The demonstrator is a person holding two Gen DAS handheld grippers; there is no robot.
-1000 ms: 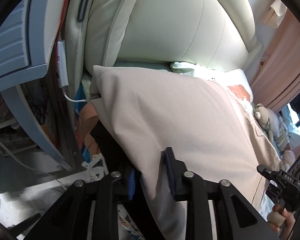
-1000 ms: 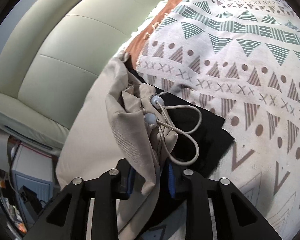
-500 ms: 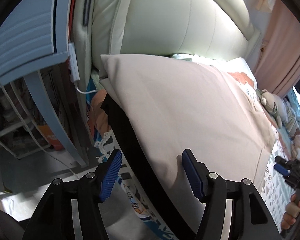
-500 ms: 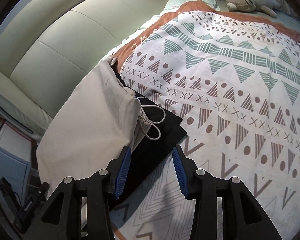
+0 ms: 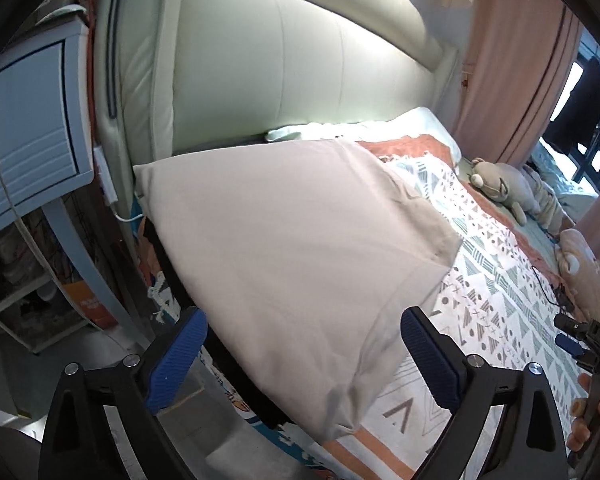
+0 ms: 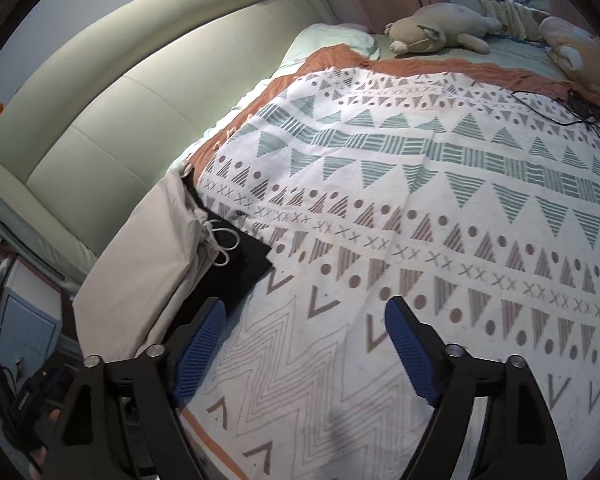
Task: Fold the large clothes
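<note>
- Nearest to us, our left gripper [image 5: 302, 354] hangs over the bed's near left corner; its jaws have just been opening and now stand wide, with nothing pressed between the blue pads [image 5: 178, 356].
- Our right gripper [image 6: 304, 350] is likewise released, its jaws having just spread apart, and only the patterned blanket [image 6: 420, 208] lies below the gap.
- In the left wrist view the right gripper's tip and the hand [image 5: 588, 416] that holds it show at the near right edge.
- Just beyond the left gripper lies the beige garment [image 5: 284, 232], spread flat and smooth along the left side of the bed, its near corner drooping over the mattress edge.
- In the right wrist view the same garment sits at the left, with a gathered hem and a white drawstring [image 6: 220, 244] resting on a black cloth [image 6: 240, 276] that sticks out from under it.
- Farther on, the blanket covers the middle of the bed up to its orange border.
- To the far left stand the cream padded headboard [image 5: 300, 68] and a pale blue cabinet [image 5: 32, 120].
- At the far right lie a grey plush toy [image 6: 436, 28], and a pink curtain [image 5: 516, 60] hangs behind it.
</note>
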